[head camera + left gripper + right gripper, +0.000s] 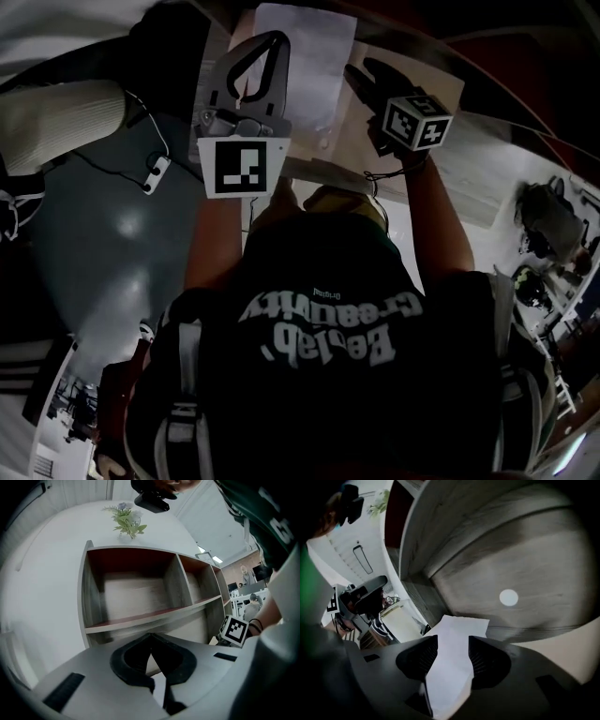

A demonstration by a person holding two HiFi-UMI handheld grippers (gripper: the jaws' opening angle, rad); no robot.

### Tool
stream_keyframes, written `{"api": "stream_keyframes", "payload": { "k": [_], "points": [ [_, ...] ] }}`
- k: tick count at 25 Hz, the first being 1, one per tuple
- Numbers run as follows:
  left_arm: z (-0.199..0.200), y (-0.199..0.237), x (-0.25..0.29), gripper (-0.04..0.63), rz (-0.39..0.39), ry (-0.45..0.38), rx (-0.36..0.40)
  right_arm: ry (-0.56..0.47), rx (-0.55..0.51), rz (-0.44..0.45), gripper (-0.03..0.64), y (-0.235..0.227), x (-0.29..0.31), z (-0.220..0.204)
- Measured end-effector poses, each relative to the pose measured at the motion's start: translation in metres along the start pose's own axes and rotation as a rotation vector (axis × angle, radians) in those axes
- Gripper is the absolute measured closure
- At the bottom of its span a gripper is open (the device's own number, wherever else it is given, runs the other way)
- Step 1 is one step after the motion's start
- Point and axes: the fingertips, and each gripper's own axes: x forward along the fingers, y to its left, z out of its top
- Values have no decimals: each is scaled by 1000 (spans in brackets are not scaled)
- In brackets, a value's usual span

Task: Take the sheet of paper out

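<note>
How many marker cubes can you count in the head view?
2: one cube on the left gripper, one on the right gripper, at either side of the sheet of paper.

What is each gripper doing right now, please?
Left gripper: closed, tips together; whether it pinches anything cannot be told.
Right gripper: open, with the sheet of paper between its jaws, not pinched.

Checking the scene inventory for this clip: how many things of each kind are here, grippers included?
White sheet of paper: 1
Open wood-grain shelf unit: 1
Small bunch of pale flowers with green leaves: 1
Grippers, left gripper and right gripper: 2
Total: 5
</note>
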Motion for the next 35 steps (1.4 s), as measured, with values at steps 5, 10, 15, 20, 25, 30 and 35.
{"api": "stream_keyframes", "payload": {
  "k": [5,10,15,20,25,30,35],
  "points": [
    [-11,5,-4,577,41,33,6,83,108,35,412,-23,30,-27],
    [-18,13,-12,577,75,52,6,142,143,48,402,-36,49,-39],
    [-24,17,-18,577,95,65,-10,177,185,74,394,-45,63,-47],
    [-20,23,-21,577,105,56,0,201,226,135,393,-38,77,-48],
    [-15,21,-23,577,112,61,-2,199,267,193,394,-29,81,-44],
    [-13,18,-18,577,112,65,-10,214,298,271,394,-14,82,-43],
    [-14,20,-19,577,115,55,-16,159,318,352,580,1,74,-37]
  ]
}}
